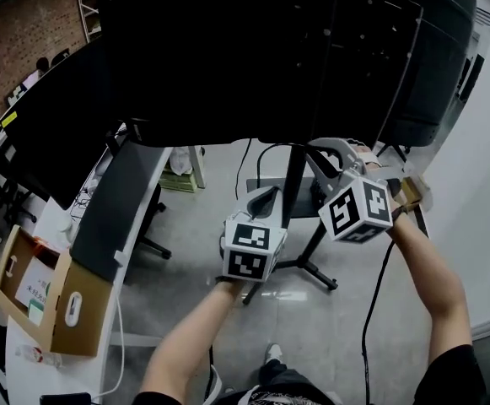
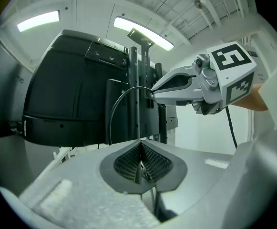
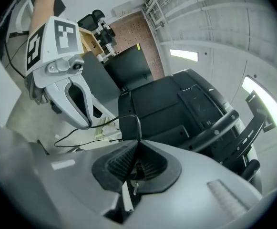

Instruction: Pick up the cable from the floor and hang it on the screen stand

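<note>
Cable (image 2: 110, 127) clamped by left gripper (image 2: 139, 148), right gripper (image 3: 137, 148); box (image 1: 88, 298) holds paper (image 1: 35, 289).

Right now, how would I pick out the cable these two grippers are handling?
Find the big black screen on its stand. By the stand's pole, a thin black cable curves in a loop between the left gripper and right gripper. Unlike the white cord by the desk, it is pinched in both.

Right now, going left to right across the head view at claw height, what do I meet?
Cardboard box → left claw → screen stand pole → right claw. Both claws are shut on the cable.
</note>
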Demonstrator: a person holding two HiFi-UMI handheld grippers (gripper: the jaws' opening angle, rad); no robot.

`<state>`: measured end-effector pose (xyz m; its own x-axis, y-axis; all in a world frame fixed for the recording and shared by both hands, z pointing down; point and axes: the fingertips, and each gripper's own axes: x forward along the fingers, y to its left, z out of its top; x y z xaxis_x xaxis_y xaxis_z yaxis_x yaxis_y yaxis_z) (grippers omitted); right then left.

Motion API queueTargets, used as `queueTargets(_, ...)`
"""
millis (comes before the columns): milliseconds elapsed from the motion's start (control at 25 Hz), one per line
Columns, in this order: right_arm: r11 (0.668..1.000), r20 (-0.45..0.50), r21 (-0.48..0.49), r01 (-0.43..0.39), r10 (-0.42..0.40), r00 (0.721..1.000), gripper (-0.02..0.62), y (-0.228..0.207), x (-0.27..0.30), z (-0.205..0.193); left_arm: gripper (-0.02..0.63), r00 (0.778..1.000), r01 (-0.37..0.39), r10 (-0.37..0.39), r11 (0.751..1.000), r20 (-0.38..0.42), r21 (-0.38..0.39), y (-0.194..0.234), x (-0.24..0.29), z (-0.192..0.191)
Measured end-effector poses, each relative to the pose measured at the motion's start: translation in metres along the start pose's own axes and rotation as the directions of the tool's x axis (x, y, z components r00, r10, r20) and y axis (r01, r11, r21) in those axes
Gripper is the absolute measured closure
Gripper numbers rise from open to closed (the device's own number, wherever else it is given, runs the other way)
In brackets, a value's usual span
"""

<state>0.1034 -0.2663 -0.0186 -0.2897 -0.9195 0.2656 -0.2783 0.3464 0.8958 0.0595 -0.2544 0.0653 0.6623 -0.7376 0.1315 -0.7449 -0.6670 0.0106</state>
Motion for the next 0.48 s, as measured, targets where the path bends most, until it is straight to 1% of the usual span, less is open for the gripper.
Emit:
queueTargets(120,0.999,0.024,-0.027,0.028,-0.028,0.999,0.578,-0.042,-0.002,0.002,0.606,0.999,-0.008,0.007,1.000,0.050,0.017,-0.002,0.013,0.039)
queueTargets(200,0.997,0.043,-0.062,0.051,-0.048,0.998,0.578,-0.069,-0.002,0.005,0.604,0.997,-0.021,0.019,0.999,0.071,0.030,0.000,0.021,0.063)
queueTargets(320,0.991,0.071,-0.094,0.093,-0.086,0.994,0.578,-0.115,-0.002,0.019,0.604,0.996,-0.049,0.042,0.995,0.082,0.085,0.002,0.029,0.095)
queueTargets(480,0.987,0.088,-0.108,0.119,-0.110,0.990,0.578,-0.179,-0.001,0.044,0.604,0.992,-0.065,0.048,0.987,0.115,0.144,0.001,0.035,0.138)
